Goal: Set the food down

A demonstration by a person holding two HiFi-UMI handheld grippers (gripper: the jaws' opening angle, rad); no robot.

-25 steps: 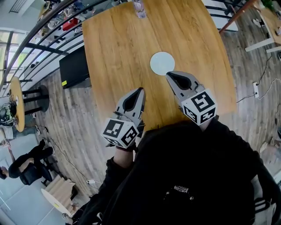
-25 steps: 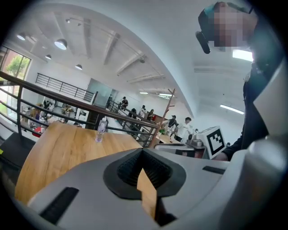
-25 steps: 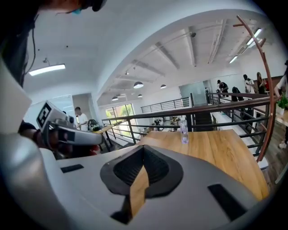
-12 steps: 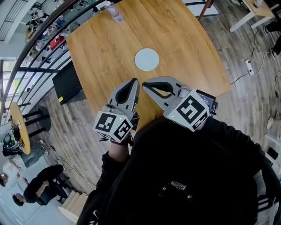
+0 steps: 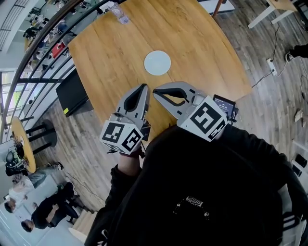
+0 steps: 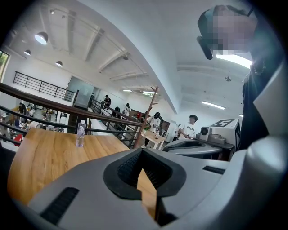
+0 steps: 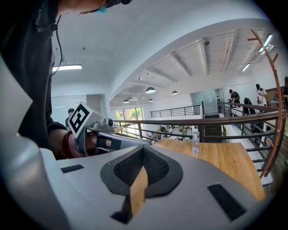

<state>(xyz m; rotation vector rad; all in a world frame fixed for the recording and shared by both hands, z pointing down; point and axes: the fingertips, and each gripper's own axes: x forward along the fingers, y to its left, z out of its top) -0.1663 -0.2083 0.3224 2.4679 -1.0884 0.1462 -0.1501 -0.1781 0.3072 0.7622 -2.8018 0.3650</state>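
On tbl (image 5: 202, 48), white plate (image 5: 157, 63), btl (image 5: 119, 14) far edge

A plate (image 5: 157, 63) on the table (image 5: 202, 43), bottle (image 5: 119, 14) behind it

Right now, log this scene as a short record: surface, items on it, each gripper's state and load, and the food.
surface: wooden table
items on it: white round plate, nothing on it; clear bottle, upright near the far edge
left gripper: jaws together, nothing between them, over the near part of the table
right gripper: jaws together, nothing between them, close beside the left one
food: none visible in any view
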